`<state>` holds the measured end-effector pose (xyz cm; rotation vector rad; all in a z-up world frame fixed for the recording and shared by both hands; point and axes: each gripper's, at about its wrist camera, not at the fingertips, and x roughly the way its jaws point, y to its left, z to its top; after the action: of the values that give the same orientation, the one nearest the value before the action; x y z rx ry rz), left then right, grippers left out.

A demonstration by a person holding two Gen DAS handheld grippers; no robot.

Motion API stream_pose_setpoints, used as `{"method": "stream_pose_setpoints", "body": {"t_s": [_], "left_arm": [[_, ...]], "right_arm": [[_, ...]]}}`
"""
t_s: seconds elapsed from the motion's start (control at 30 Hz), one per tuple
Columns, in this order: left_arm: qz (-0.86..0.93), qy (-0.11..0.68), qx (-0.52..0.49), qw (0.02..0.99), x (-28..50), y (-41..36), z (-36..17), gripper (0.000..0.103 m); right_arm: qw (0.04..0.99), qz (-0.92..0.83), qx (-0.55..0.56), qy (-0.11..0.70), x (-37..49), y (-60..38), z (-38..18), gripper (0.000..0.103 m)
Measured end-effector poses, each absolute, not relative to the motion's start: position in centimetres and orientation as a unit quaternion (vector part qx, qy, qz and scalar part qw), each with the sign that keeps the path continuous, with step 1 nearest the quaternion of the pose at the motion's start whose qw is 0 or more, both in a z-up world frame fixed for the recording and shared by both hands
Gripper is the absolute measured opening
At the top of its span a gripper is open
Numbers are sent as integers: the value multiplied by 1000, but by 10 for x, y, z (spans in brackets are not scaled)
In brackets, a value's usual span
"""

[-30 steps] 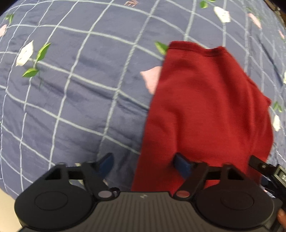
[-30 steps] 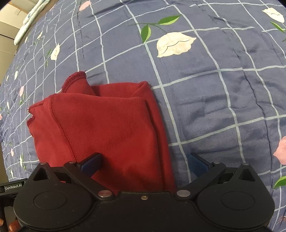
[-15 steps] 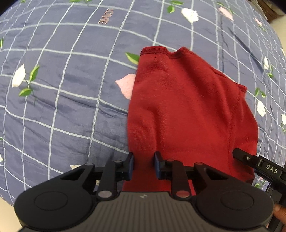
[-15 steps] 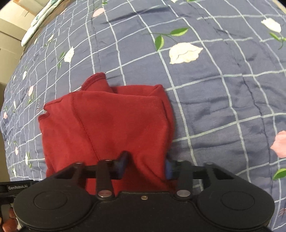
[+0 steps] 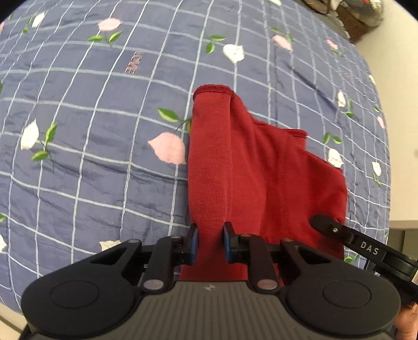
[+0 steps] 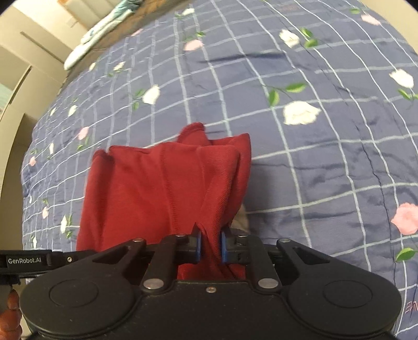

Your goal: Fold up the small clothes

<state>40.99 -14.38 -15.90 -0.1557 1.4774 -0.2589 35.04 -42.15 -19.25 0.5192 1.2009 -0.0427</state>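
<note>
A small red knit garment (image 5: 261, 170) hangs lifted over the blue checked bedspread (image 5: 91, 130). My left gripper (image 5: 209, 242) is shut on its near left edge, and the cloth rises from the fingers as a long red roll ending in a hemmed cuff (image 5: 213, 90). In the right wrist view the same red garment (image 6: 156, 188) bunches upward from my right gripper (image 6: 210, 247), which is shut on a pinched fold at its near right corner. The far part of the cloth still touches the bed. The right gripper's black body (image 5: 365, 248) shows at the right of the left wrist view.
The bedspread (image 6: 313, 157) with white and pink flower prints spreads around the garment on all sides. A pale wall and cupboards (image 6: 26, 65) stand past the bed's far left edge. Dark clutter (image 5: 360, 15) lies beyond the bed's far right corner.
Both grippers went from open around the garment's near edge to shut on it. They have since risen, pulling the cloth up off the bedspread so it hangs and bunches.
</note>
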Motion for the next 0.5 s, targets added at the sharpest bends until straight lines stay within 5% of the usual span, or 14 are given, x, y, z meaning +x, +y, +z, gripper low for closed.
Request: {"method": "stream_pose_setpoints", "body": {"t_s": [0.5], "left_arm": [[-86,642,-54,760,419,-75,-124,19]], "right_arm": [[816,49,227,530,371,-330,-165,14]]}}
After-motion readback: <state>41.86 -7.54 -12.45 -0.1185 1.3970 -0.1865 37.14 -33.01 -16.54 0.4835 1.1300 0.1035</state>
